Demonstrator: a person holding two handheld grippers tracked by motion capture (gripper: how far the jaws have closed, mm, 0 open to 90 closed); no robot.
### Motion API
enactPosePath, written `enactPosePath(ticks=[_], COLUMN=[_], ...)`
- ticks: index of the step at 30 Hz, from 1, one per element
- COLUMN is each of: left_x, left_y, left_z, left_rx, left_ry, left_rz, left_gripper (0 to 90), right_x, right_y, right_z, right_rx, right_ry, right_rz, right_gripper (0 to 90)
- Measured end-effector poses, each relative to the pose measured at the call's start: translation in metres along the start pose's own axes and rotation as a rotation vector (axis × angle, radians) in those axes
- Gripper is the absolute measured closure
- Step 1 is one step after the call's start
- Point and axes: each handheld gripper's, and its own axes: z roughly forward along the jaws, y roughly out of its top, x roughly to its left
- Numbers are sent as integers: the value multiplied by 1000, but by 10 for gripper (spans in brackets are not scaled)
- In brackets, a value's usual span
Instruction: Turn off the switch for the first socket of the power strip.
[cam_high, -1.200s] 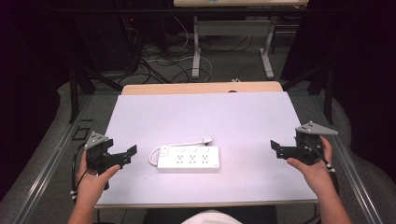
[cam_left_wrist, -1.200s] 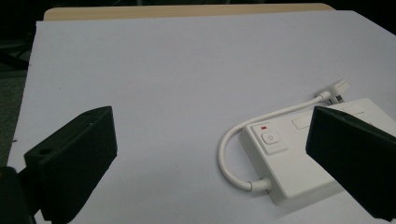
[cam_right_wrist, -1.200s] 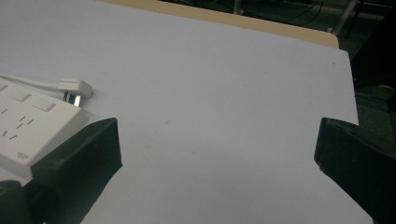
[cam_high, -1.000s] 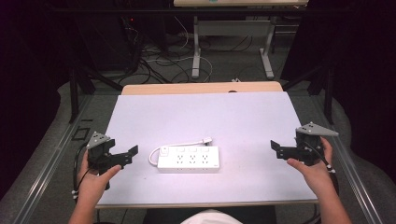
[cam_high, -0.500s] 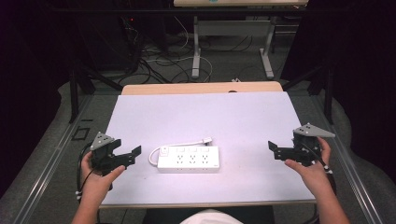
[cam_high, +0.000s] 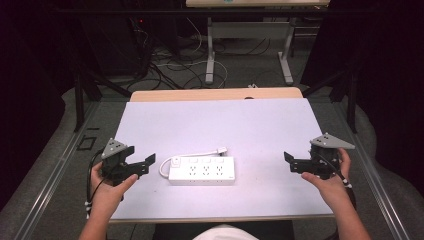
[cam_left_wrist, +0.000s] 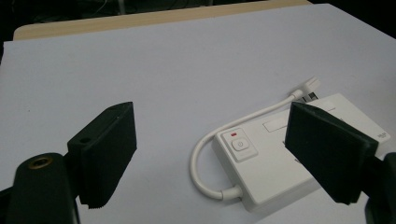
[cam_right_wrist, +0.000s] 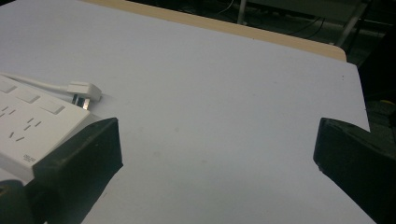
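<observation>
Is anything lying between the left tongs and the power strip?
Nothing visible. Bare white table top separates the left tongs from the power strip; only the strip's own looped cable curls at that near end. Both tongs are open and empty.

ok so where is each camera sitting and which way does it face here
High view: above the person's side, looking forward and down on the table; both forearms, left gripper and right gripper show.
Left gripper view: rides the left gripper, looking between its open jaws at the power strip, switch end nearest.
Right gripper view: rides the right gripper, looking across the table between open jaws.
Shared: all three show the power strip and its plug.
</observation>
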Motion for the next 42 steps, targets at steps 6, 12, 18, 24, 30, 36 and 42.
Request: enactPosePath(ticks=[6,12,18,24,30,36,42], left_x=[-2,-7,-13,-16,-21,-25,-32], left_y=[5,15,24,31,35,40,44], left_z=[2,5,10,16,21,24,26], left_rx=[7,19,37,40,36,32,43], left_ry=[-3,-8,-20,-31,-36,-51,-62], left_rz=[-2,17,32,55,76,75,74], left_gripper=[184,217,264,310,323,336,342], right_x=[2,2,3,2,2,2,2], right_y=[1,0,0,0,0,-1,-1], right_z=[1,1,1,2,2,2,2], right_rx=[-11,-3,-5,-6,-5,-3,-2], right_ry=[2,5,3,4,5,8,9], right_rz=[-1,3,6,7,7,7,11], right_gripper=[4,4,4,4,4,4,4])
